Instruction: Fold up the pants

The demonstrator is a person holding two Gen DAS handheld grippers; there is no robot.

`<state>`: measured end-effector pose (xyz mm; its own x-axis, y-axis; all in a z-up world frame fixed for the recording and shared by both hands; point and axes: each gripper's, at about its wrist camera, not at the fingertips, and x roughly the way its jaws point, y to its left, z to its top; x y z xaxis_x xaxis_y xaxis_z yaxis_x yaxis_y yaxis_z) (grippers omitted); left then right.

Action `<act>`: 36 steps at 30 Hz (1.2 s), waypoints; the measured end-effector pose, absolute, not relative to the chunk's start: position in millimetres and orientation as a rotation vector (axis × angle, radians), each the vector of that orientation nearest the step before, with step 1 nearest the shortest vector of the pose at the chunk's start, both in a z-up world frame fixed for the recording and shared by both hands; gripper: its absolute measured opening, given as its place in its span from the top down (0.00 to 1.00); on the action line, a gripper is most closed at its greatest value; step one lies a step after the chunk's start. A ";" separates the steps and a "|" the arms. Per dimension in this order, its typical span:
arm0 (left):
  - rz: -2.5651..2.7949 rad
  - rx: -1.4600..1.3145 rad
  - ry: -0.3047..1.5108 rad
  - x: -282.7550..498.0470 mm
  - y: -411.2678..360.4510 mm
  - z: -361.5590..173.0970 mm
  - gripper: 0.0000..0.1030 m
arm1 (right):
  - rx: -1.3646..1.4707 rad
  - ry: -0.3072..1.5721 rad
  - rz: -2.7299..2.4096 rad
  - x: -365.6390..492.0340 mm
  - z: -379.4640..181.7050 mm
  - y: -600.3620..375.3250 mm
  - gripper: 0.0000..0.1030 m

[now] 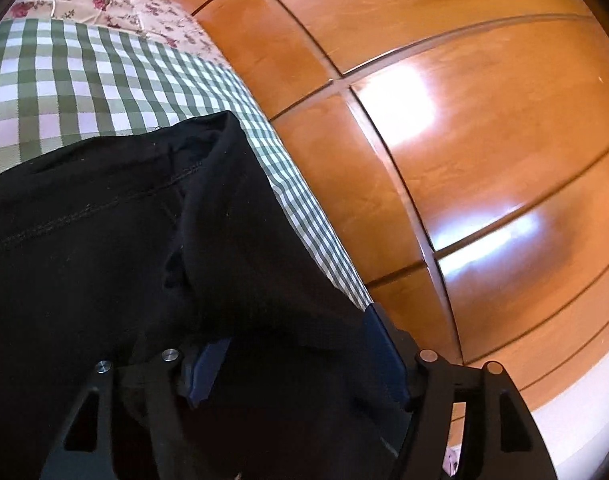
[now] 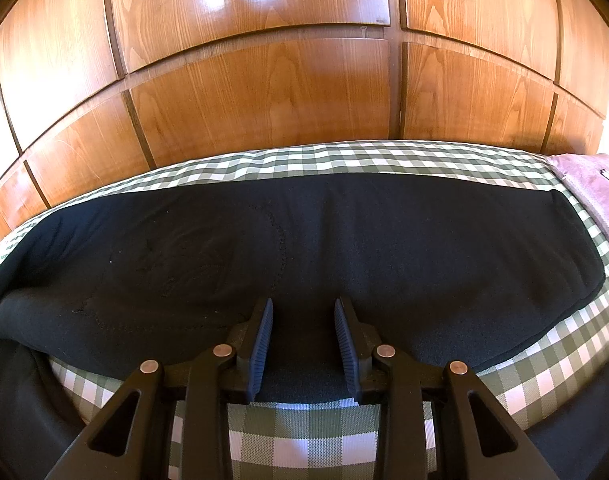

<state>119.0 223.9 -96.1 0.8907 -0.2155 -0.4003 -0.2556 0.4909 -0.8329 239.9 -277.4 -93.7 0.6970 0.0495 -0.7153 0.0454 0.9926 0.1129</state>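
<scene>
Black pants (image 2: 304, 248) lie folded lengthwise across a green-check bed (image 2: 304, 440), w/ wooden panelling (image 2: 264, 92) at 12 o'clock. The left hand-held gripper (image 1: 300, 356) stands wide, pads spread, cloth draped between them but not pinched. The right hand-held gripper (image 2: 304, 320) rests part-open on the near hem, clamping nothing. Risk, prob.: loose fabric snags a left pad on pull-back, dragging the fold apart.
</scene>
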 end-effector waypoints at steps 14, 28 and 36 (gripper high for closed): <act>0.095 -0.890 0.516 103.6 220.2 -87.0 0.93 | 0.135 0.801 0.007 239.4 -92.7 -278.6 0.67; 0.028 -0.950 0.547 85.8 237.2 -117.5 0.93 | 0.559 0.883 0.308 292.8 -48.4 -222.2 0.45; 0.023 -0.922 0.546 95.3 233.4 -119.5 0.92 | 0.743 1.038 0.156 351.9 -72.7 -211.5 0.45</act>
<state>95.3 233.4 -119.5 0.8645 -0.2100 -0.4566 -0.2469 0.6139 -0.7498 351.9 -211.5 -72.7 0.5209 0.4518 -0.7243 0.2185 0.7496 0.6248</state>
